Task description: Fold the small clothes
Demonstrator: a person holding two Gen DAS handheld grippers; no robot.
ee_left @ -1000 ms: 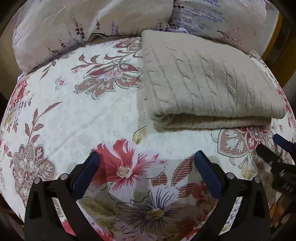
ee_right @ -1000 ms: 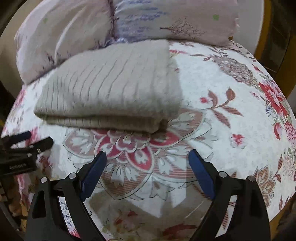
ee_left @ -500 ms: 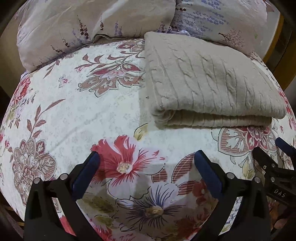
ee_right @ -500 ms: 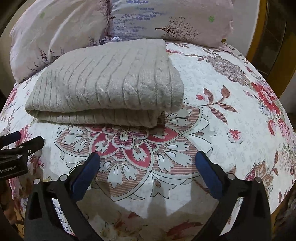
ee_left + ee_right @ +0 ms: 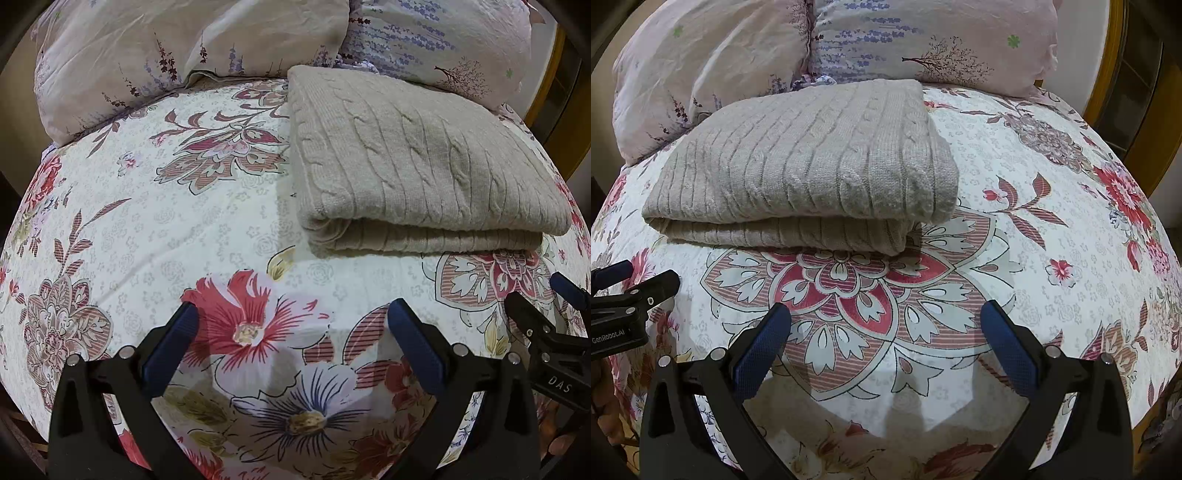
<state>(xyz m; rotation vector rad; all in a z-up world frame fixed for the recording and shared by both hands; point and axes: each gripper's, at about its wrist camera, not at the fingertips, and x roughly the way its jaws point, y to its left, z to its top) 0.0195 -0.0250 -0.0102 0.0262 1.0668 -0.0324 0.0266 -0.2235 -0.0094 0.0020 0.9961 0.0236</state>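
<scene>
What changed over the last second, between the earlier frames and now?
Little changed. The right gripper backed slightly away from the folded sweater, which now sits a bit farther from its fingers; in the left view it slid lower at the frame edge. The left gripper barely shifted. Both stayed open and empty; the sweater stayed folded on the bedspread by the pillows.

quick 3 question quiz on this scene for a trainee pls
1. True or false: the sweater lies folded on the bedspread.
2. What does the left gripper hold? A) a sock B) nothing C) a pillow corner
3. Fill in: the pillows lie ____ the sweater.

Key: 1 true. 2 B; its jaws stand open, as do those of the right gripper. 3 behind.
</scene>
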